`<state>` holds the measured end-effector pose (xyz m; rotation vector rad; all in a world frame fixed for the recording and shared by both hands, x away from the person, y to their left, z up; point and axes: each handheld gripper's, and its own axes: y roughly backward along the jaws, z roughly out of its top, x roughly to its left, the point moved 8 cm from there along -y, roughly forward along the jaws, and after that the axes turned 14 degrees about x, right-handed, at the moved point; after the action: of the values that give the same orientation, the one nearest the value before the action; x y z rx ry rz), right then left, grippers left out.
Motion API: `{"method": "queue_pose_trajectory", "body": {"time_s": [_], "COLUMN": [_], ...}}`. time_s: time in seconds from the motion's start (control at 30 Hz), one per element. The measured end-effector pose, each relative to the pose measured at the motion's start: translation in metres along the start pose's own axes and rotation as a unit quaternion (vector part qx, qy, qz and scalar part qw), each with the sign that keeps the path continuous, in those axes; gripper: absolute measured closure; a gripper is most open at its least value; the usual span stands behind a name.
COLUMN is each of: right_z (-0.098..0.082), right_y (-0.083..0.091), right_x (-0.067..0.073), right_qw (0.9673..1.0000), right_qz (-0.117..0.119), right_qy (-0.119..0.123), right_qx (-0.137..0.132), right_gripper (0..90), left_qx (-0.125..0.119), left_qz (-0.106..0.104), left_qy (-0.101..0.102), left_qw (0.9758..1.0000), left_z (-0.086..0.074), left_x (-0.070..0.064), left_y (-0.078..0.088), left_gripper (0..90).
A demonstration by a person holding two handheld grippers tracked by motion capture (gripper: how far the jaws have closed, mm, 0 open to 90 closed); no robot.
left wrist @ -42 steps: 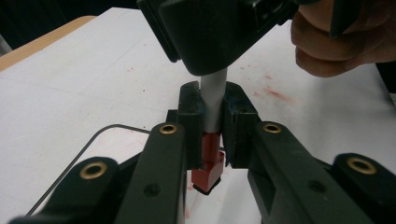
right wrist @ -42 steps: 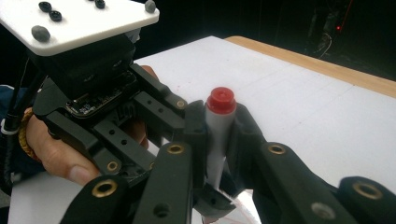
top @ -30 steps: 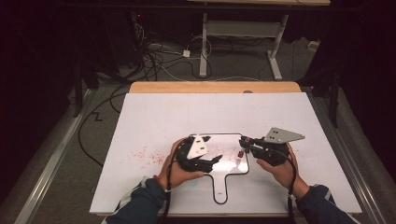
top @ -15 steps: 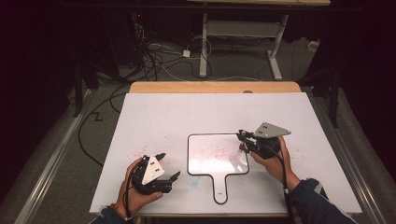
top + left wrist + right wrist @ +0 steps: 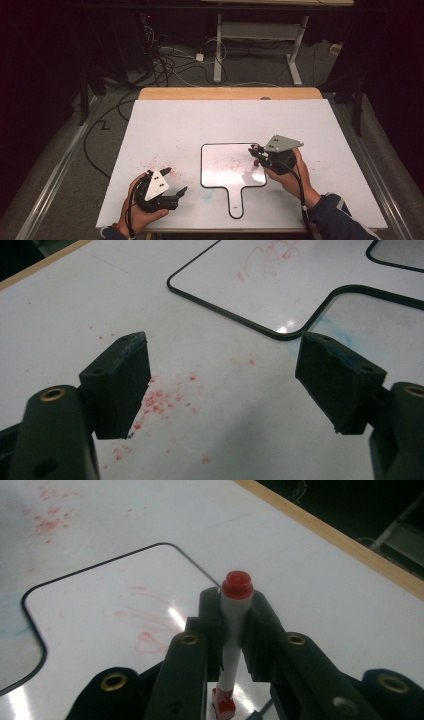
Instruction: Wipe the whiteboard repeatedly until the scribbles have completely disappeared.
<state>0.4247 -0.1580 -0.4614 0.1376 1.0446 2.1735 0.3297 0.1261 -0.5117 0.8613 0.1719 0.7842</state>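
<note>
Over the white table [image 5: 200, 130], a paddle-shaped whiteboard [image 5: 225, 175] lying flat, handle toward the near edge, faint red scribble across it. Right gripper [image 5: 256, 155] poised over the board's right part, red marker [image 5: 255, 161] pinched between the jaws (tip down by the scribble). Left gripper [image 5: 172, 182] well apart near the front left corner, jaws spread, nothing between them. Red specks [image 5: 152, 162] scattered just beside it. Cables [image 5: 165, 60] tangled on the floor beyond.

Glossy white handboard [image 5: 225, 170] catches glare, its smooth face smeared red. The marker [image 5: 234, 625] looks plastic, red-capped, between matt black tongs. The worktop [image 5: 200, 125] is a smooth white sheet with a wooden edge.
</note>
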Motion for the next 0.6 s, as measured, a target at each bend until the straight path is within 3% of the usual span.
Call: {"method": "queue_pose_trajectory", "body": {"time_s": [0.07, 0.17, 0.23, 0.37, 0.43, 0.5, 0.6], "right_z": [-0.002, -0.004, -0.003, -0.002, -0.001, -0.001, -0.003], "right_y": [0.000, 0.001, 0.002, 0.006, 0.007, 0.007, 0.004], "right_x": [-0.010, -0.008, 0.000, 0.019, 0.026, 0.023, 0.008], "right_qw": [0.9999, 0.9999, 0.9996, 0.9977, 0.9980, 0.9985, 0.9999], "right_qz": [-0.012, -0.004, 0.023, 0.065, 0.062, 0.054, 0.005], "right_qy": [-0.011, -0.012, -0.015, -0.015, 0.004, 0.007, 0.012], "right_qx": [0.002, -0.003, -0.008, -0.009, -0.006, -0.007, -0.004], "right_gripper": [81.2, 81.2, 81.1, 81.1, 81.2, 81.2, 81.2], "left_qx": [-0.004, 0.000, 0.002, 0.002, 0.000, 0.001, 0.002], "left_qz": [0.002, -0.002, 0.004, -0.003, -0.003, -0.004, -0.004], "left_qy": [-0.003, 0.002, -0.006, -0.001, -0.001, -0.002, -0.002], "left_qw": [1.0000, 1.0000, 1.0000, 1.0000, 1.0000, 1.0000, 1.0000], "left_z": [0.001, 0.000, -0.001, -0.001, -0.001, -0.001, -0.001], "left_x": [0.001, 0.001, 0.002, 0.000, 0.000, 0.000, 0.000], "left_y": [0.000, -0.001, -0.001, -0.001, -0.001, -0.001, -0.002], "left_gripper": [21.2, 21.1, 21.1, 21.0, 21.1, 21.0, 21.0]}}
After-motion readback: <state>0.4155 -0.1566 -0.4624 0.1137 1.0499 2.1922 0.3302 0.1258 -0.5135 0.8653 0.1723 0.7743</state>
